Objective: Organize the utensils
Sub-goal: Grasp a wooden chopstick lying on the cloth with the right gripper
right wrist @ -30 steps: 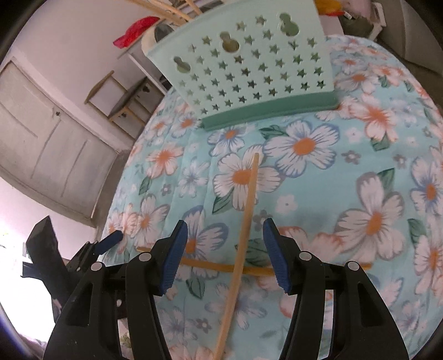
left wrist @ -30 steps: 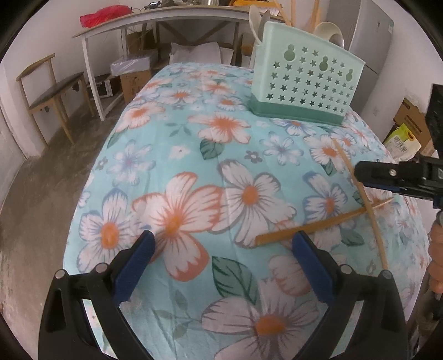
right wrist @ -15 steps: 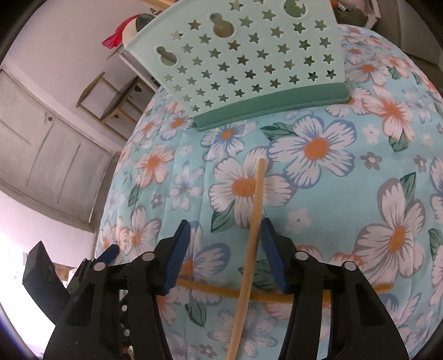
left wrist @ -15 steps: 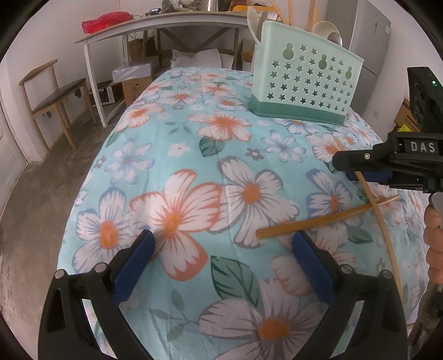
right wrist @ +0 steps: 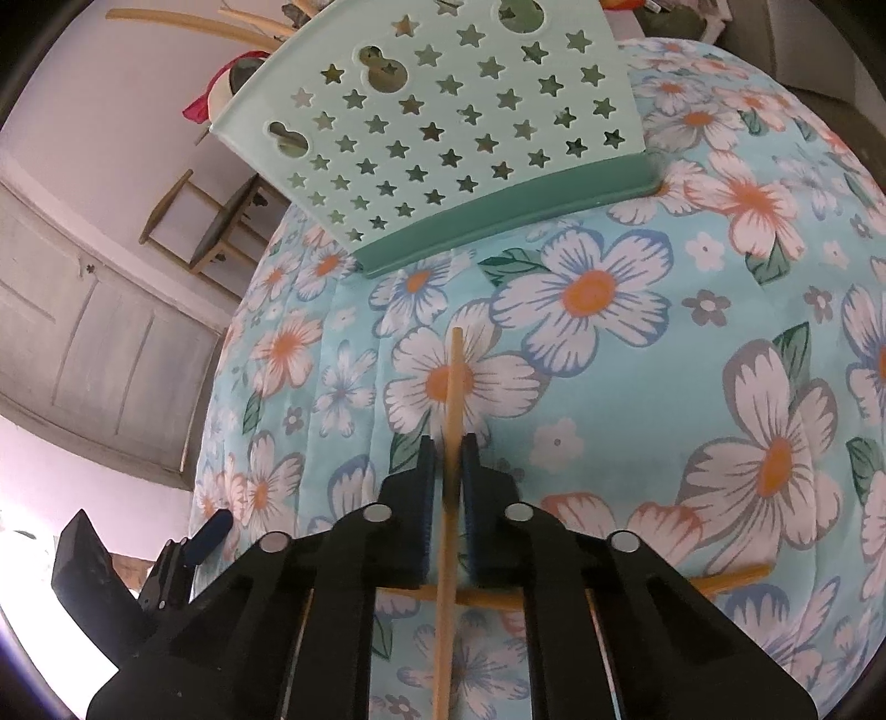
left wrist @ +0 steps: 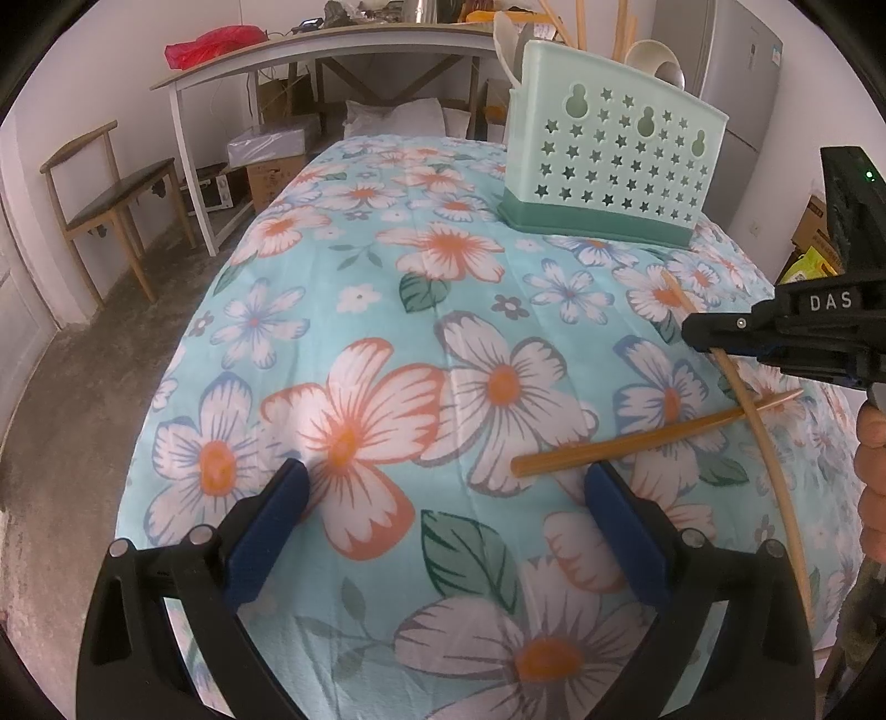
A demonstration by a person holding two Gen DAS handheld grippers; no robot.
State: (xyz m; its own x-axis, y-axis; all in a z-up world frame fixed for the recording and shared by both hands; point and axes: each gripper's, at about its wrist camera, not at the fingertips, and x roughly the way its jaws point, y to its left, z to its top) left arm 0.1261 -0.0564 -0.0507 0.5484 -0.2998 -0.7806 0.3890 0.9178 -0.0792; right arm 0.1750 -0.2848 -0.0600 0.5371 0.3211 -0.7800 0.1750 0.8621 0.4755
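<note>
A pale wooden chopstick (right wrist: 455,376) lies on the flowered cloth, pointing toward the mint-green utensil holder (right wrist: 443,138). My right gripper (right wrist: 447,443) is closing on it, and the blue pads press both its sides. A darker chopstick (right wrist: 731,579) lies crosswise under it. In the left wrist view the right gripper (left wrist: 698,332) reaches in from the right over the pale chopstick (left wrist: 775,471), with the darker chopstick (left wrist: 609,448) near the middle. My left gripper (left wrist: 443,498) hovers open above the cloth, holding nothing. The holder (left wrist: 614,160) stands at the far end with spoons and sticks in it.
The cloth-covered table (left wrist: 277,387) drops off at the left to a concrete floor. A wooden chair (left wrist: 105,205) and a white table (left wrist: 332,44) with a red bag (left wrist: 210,44) stand beyond. A grey fridge (left wrist: 742,83) and boxes sit at the right.
The right gripper went from wide open around the pale chopstick to shut on it. The left gripper stayed where it was.
</note>
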